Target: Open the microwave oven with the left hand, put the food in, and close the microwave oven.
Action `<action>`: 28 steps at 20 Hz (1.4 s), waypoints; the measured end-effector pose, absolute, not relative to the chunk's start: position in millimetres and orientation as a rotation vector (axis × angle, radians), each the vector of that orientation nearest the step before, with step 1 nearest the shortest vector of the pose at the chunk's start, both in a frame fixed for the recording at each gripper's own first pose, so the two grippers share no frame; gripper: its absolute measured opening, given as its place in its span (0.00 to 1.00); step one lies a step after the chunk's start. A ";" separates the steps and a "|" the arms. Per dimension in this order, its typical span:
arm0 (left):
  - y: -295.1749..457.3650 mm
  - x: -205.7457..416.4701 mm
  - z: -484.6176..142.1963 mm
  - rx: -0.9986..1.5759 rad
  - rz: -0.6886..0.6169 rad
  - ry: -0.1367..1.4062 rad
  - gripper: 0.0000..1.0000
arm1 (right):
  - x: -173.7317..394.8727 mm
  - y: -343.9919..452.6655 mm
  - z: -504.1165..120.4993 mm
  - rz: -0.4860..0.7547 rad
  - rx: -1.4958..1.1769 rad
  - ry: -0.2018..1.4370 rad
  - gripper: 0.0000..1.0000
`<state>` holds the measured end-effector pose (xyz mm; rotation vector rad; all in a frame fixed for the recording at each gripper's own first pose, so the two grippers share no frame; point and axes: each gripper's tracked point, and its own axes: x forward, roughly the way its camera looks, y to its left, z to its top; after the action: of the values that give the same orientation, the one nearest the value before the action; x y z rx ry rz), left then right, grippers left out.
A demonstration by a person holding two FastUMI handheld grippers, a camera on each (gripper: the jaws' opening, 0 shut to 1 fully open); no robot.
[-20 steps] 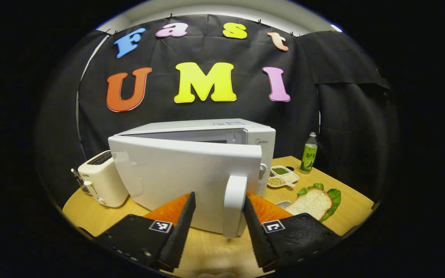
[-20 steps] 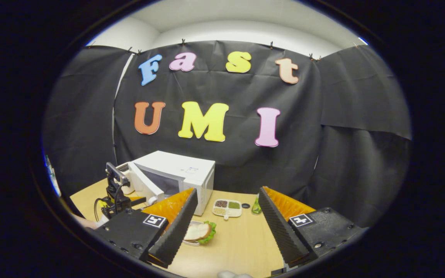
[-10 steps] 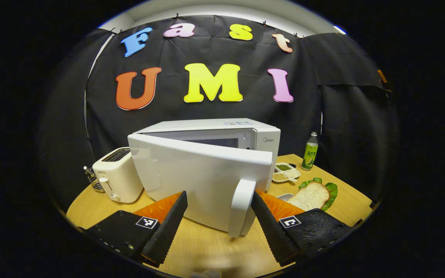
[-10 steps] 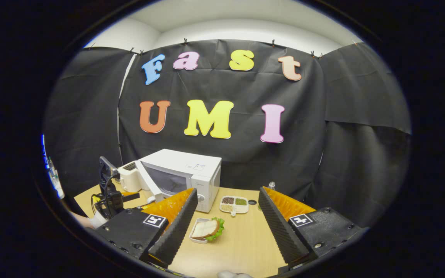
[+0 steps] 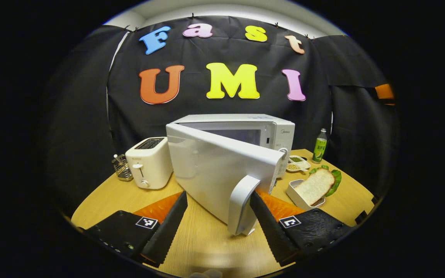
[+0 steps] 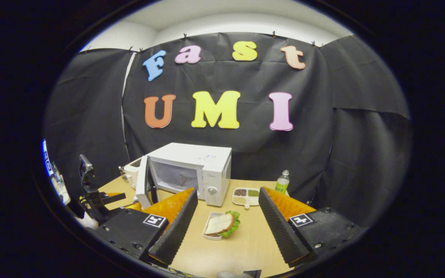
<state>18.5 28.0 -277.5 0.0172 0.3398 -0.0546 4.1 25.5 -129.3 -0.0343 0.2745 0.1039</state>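
1. White microwave stood on the table, its door swung out.
2. Left gripper was spread, the handle between its fingers.
3. Right gripper was spread above the sandwich.

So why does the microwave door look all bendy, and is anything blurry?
Left gripper view: the fisheye lens bows the microwave door, and the door handle looms large; a soft sheen lies on the door. Right gripper view: the microwave and sandwich look small but sharp; no blur.

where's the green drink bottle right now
In the right gripper view the green plastic drink bottle stands at the wooden table's far edge, right of the white divided snack dish.
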 end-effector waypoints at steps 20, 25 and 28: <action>226.3 -61.4 -271.3 0.062 0.314 0.402 0.97 | 81.4 19.1 -260.3 0.148 -0.006 0.538 1.00; 216.1 -74.2 -258.8 0.069 0.317 0.388 0.96 | 112.1 -5.7 -330.2 0.146 0.131 0.751 0.90; 201.8 -75.1 -250.4 0.053 0.317 0.377 0.97 | 124.0 -1.6 -357.8 0.184 0.308 0.881 0.72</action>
<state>-75.1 201.8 -250.4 0.0525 0.3768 0.3169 124.0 -1.6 -357.8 0.3078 0.8807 0.1841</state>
